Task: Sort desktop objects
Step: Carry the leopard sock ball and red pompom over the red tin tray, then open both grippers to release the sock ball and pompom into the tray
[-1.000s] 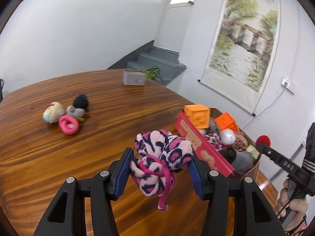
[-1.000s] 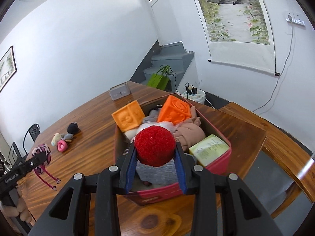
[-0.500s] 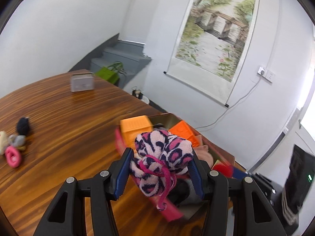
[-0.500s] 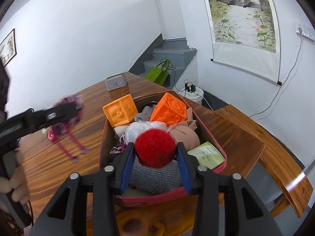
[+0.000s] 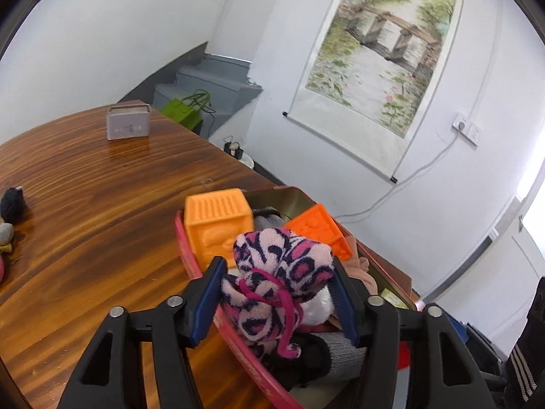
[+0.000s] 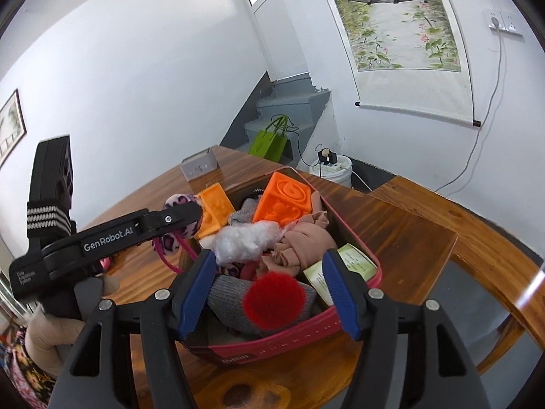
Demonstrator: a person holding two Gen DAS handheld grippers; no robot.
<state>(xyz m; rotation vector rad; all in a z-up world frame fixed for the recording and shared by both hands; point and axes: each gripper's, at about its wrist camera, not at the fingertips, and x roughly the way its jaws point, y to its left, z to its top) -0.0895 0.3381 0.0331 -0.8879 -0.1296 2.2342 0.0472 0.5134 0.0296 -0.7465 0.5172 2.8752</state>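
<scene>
While both tongs hang over the red tin box (image 6: 289, 332) on the wooden table (image 5: 102, 204), each has just been spreading its jaws. The left gripper (image 5: 277, 262) has the fuzzy pink leopard-print bundle (image 5: 282, 272) between its blue pads. The jaws stand about half open, and I'd say the squeeze is off. The bundle brushes the right-hand pad, a sliver of gap shows at the other, and its pink cord dangles down over the box's near wall. From that camera the bundle sits dead centre, above the box's contents.

The right gripper (image 6: 269, 255) is about half open as well and holds nothing. The red pompom (image 6: 274, 301) lies below the gap between its pads, clear of both, resting on a grey knit piece (image 6: 224, 293) at the six o'clock end of the box.

Going round the box in the right wrist view, a deep orange cube (image 6: 284, 201) stands at twelve o'clock and a lighter orange cube (image 6: 216, 209) at ten. A wad of white plastic (image 6: 245, 240) sits near the middle, with a tan cloth (image 6: 303, 242) just beside it toward two. A green-labelled packet (image 6: 347, 262) leans against the wall at four o'clock.

Out on the table, seen from the left wrist, a small grey case (image 5: 128, 123) stands at eleven o'clock, well apart from the box. A black fuzzy ball (image 5: 12, 204) sits at nine, at the picture's edge. A person's hand (image 6: 44, 337) grips the left tool's handle at seven o'clock in the right wrist view.
</scene>
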